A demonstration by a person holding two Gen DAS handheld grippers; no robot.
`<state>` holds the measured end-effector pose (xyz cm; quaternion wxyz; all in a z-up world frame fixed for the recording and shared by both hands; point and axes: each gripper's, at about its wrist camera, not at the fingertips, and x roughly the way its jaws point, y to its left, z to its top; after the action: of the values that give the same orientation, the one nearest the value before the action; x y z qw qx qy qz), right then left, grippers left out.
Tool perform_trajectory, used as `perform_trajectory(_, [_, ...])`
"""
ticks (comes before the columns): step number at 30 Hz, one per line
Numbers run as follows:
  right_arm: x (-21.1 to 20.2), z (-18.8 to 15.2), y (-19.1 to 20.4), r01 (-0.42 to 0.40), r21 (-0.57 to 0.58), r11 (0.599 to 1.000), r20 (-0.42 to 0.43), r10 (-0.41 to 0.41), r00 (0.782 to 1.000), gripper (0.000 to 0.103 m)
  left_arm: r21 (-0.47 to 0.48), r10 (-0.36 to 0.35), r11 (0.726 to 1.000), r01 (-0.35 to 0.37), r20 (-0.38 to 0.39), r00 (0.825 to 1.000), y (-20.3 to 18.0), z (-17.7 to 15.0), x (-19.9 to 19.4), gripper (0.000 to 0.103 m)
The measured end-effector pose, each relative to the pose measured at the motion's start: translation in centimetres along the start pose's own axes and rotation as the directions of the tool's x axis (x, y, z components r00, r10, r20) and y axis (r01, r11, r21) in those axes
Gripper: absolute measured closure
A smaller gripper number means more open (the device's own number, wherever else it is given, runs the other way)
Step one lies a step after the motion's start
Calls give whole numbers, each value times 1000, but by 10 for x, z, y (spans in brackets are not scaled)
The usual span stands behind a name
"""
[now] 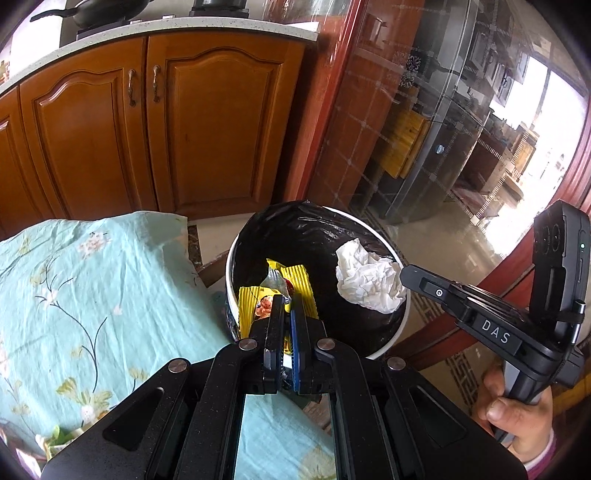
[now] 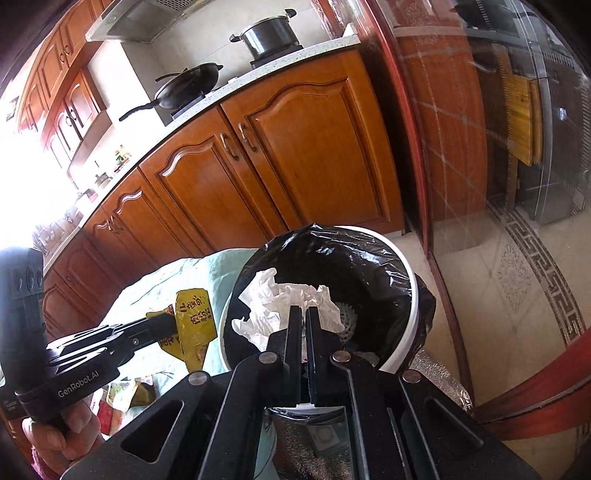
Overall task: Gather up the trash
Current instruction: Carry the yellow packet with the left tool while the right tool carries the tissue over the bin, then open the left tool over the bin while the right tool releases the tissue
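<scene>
The bin (image 1: 384,343) stands on the floor (image 2: 491,280) just beside the cloth-covered counter (image 1: 74,295), with the cabinets (image 1: 147,122) behind both. Left tongs (image 1: 283,314) hold a wrapper (image 1: 291,284) over the bin's near edge; right tongs (image 2: 303,314) hold a tissue (image 2: 288,299) above its opening. A pan (image 2: 188,88) and pot (image 2: 269,35) sit atop the cabinets.

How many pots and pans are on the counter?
2. A black pan sits on the left burner, a lidded pot on the right one. Others could be out of view.
</scene>
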<state>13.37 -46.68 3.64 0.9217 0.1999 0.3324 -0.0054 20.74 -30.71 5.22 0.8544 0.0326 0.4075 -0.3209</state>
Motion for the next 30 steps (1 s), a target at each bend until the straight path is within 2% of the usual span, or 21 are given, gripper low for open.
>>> perform_trajectory(16, [19, 11, -18, 30, -3, 1000, -24, -30, 999, 101, 35, 22, 999, -20, -61, 998, -13, 10, 50, 100])
perform_trajectory(18, [21, 11, -20, 32, 0, 999, -28, -32, 999, 101, 32, 30, 999, -28, -76, 997, -11, 9, 56, 97])
perform_trajectory(22, [26, 11, -27, 24, 30, 999, -28, -23, 999, 95, 13, 27, 1000, -26, -95, 995, -7, 6, 64, 81])
perform_trajectory(25, [29, 9, -32, 5, 63, 998, -34, -3, 999, 83, -1, 20, 1000, -20, -94, 995, -3, 3, 61, 80])
perform_trajectory(30, [27, 4, -31, -1, 78, 997, -29, 3, 1000, 83, -21, 17, 1000, -18, -78, 997, 1, -1, 50, 76])
